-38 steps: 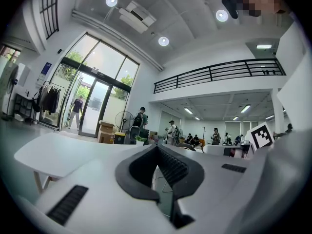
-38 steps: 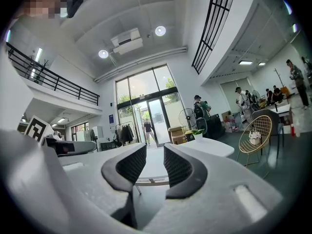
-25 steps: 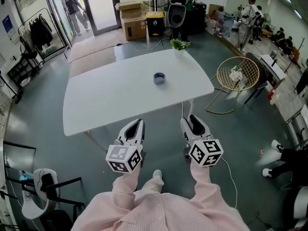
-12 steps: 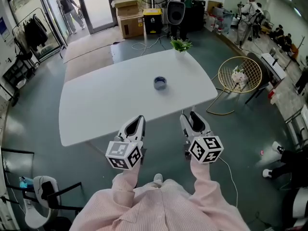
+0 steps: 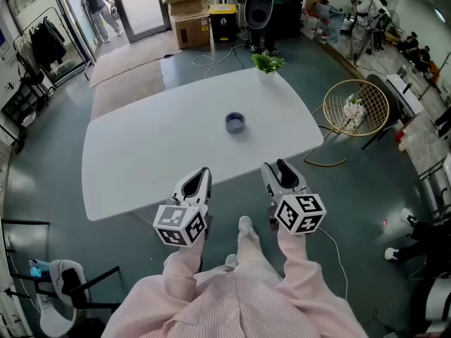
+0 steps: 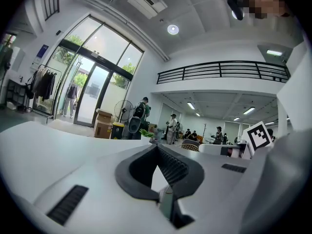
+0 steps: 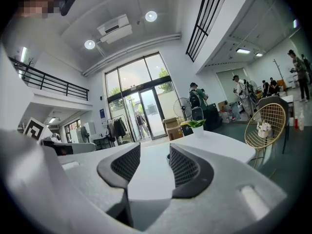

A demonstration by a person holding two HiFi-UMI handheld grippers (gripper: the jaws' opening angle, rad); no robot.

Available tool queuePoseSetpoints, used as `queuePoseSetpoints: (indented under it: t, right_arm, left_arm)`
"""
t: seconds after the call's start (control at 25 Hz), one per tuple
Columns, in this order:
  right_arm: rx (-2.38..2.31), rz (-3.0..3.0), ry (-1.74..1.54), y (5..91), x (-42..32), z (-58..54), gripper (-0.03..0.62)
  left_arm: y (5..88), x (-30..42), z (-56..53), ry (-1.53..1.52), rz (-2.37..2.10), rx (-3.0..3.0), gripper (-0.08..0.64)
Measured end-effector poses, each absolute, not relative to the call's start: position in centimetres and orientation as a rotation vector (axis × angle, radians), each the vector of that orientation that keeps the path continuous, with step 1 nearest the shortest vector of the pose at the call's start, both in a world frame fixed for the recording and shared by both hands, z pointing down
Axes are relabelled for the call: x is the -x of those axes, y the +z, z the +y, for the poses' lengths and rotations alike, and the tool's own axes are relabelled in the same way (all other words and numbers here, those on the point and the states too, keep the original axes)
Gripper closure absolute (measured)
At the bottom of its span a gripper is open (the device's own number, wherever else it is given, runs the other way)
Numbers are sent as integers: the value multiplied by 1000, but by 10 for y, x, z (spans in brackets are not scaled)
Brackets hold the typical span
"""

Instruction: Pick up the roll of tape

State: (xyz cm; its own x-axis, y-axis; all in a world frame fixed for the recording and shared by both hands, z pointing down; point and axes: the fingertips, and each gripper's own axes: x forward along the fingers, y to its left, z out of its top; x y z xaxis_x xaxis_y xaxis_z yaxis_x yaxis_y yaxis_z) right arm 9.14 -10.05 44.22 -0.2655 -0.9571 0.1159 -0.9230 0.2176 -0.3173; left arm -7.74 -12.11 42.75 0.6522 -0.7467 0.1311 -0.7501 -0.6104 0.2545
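Observation:
The roll of tape (image 5: 235,122), dark blue and small, lies flat near the middle of the white table (image 5: 148,153). Both grippers hover side by side over the floor just short of the table's near edge, pointing toward the table. My left gripper (image 5: 203,174) is left of the roll; its pads meet at the tips in the left gripper view (image 6: 157,146) and hold nothing. My right gripper (image 5: 275,168) has its jaws opening, and nothing is between them (image 7: 154,147). A dark sliver of the tape (image 7: 168,157) shows far ahead past the right pad.
A small potted plant (image 5: 267,63) stands at the table's far edge. A gold wire chair (image 5: 356,108) sits right of the table. Cardboard boxes (image 5: 188,20), a fan and people fill the back of the room. My own foot (image 5: 244,225) shows between the grippers.
I have stepped toward the table, and both grippers have come nearer its front edge. The right gripper's fingers look a little farther apart.

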Motion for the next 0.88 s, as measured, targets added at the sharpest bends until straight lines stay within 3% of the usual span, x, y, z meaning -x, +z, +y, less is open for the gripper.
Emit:
queuePoseSetpoints:
  t: [0.88]
  right_arm:
    - [1681,2522,-847,498,-120,-279,422]
  left_arm:
    - [471,32,-280,137,-1251,-2443,560]
